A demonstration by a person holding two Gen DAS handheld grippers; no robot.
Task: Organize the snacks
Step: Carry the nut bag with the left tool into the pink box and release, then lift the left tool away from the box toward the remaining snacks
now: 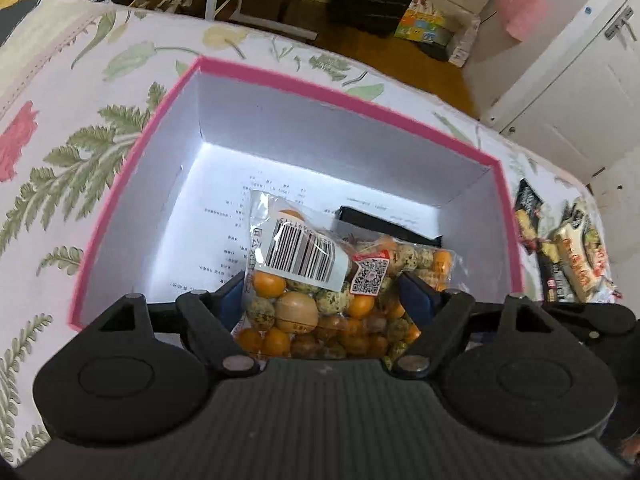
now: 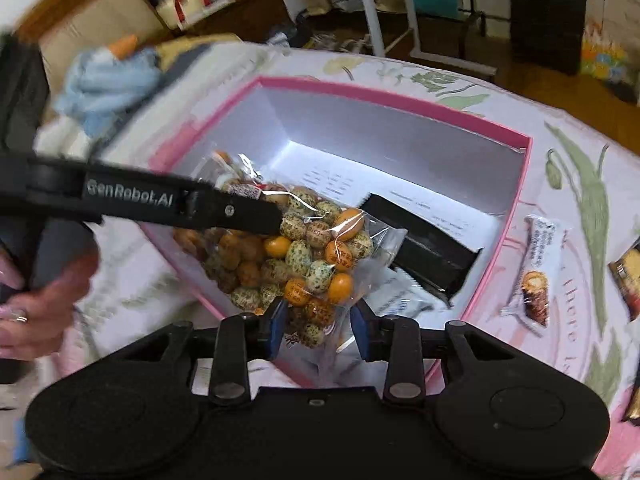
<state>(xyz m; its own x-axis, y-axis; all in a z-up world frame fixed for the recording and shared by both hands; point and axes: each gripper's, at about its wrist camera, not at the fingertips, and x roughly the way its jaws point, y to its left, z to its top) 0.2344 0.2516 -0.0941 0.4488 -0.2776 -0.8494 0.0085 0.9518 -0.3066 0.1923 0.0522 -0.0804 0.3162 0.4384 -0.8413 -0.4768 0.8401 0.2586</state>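
Observation:
A clear bag of orange and speckled coated nuts (image 1: pixel 320 300) hangs over the open pink box (image 1: pixel 132 148). My left gripper (image 1: pixel 324 296) is shut on the bag and holds it above the box's near wall. In the right wrist view the same bag (image 2: pixel 304 252) hangs under the left gripper's arm (image 2: pixel 160 200), and my right gripper (image 2: pixel 320 320) has its fingers on either side of the bag's lower end. A black packet (image 2: pixel 424 248) and a white packet (image 2: pixel 400 304) lie inside the box (image 2: pixel 400 100).
The box sits on a floral bedspread (image 1: pixel 60 140). Loose snack packets lie to its right: a white wafer-roll packet (image 2: pixel 540 268), dark packets (image 2: pixel 628 276), and several more (image 1: pixel 568 252). Furniture and clutter stand on the floor beyond.

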